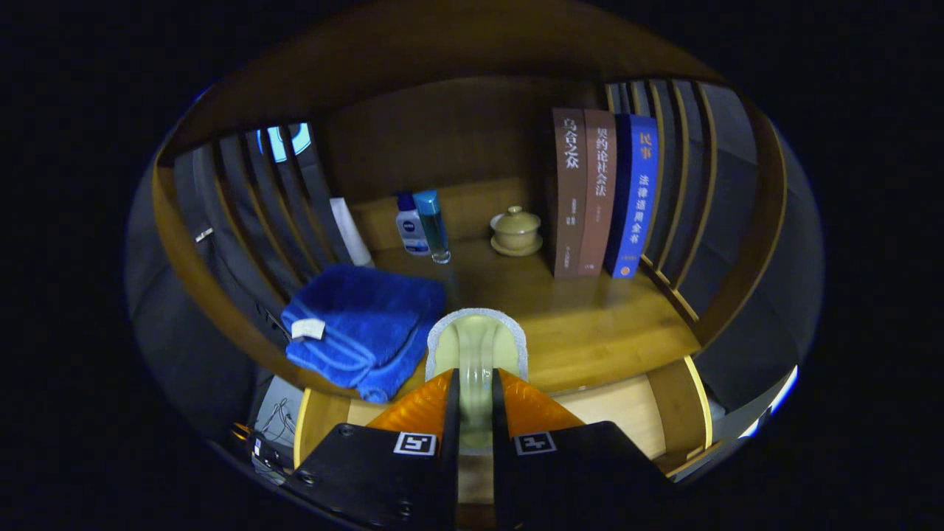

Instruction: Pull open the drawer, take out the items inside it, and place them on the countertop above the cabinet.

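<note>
My gripper point(473, 398) is shut on a pale green slipper point(476, 346) with a light fuzzy rim, which sticks out forward from between the fingers. The slipper hangs just above the front part of the wooden countertop point(590, 324). Below the fingers the open drawer point(627, 405) shows its pale wooden bottom and side wall. A folded blue towel point(361, 324) lies on the countertop just left of the slipper, overhanging the front edge.
At the back of the countertop stand two toiletry bottles point(422, 225), a small lidded ceramic cup point(516, 231) on a saucer and three upright books point(601, 199). Slatted wooden side walls point(682, 199) close in both sides. Cables point(276, 424) lie low on the left.
</note>
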`<state>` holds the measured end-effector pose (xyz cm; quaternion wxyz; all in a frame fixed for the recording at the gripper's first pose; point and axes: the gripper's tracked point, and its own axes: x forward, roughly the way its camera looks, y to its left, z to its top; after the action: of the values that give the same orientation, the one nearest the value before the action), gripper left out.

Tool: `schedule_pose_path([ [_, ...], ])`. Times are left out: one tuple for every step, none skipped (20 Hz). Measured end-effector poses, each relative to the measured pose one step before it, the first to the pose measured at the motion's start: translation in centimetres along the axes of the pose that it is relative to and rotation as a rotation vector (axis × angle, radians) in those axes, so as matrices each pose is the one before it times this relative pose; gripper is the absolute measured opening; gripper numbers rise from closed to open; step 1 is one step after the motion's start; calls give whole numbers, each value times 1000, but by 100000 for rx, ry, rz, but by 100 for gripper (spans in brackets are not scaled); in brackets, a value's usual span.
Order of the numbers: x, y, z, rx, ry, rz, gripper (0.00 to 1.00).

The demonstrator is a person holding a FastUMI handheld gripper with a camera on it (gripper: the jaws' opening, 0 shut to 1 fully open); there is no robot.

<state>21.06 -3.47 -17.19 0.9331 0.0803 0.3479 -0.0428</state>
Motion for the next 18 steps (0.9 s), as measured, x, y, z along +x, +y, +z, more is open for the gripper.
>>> schedule_pose_path([
  [1031, 179, 860, 655, 1032, 582, 24],
  [981, 251, 906, 233, 681, 1060, 24],
  [1211, 200, 756, -237, 182, 182, 24],
  [1053, -56, 522, 365, 1375, -200, 24],
  [1066, -13, 139, 392, 2145, -47, 24],
  [1070, -183, -137, 123, 2718, -810, 24],
  [1012, -432, -175, -242, 3023, -1741, 24],
  [909, -163, -274, -479, 2875, -1342, 24],
  [606, -189, 34, 128, 1415, -627, 24],
  [787, -150, -160, 532, 1166, -493, 24],
  [442, -189, -219, -222, 1550, -811, 24],
  [116, -143, -69, -232, 746, -595, 24],
  [247, -95, 86, -528, 121, -16, 27],
  [131, 332, 100, -114, -904, 781, 28],
  [-289, 99, 353, -12, -1253, 325, 41],
  [-41, 186, 242, 25, -1136, 637, 55],
  [-251, 23, 191, 216, -1001, 51, 68],
  [-244, 14, 133, 95, -905, -176, 81],
])
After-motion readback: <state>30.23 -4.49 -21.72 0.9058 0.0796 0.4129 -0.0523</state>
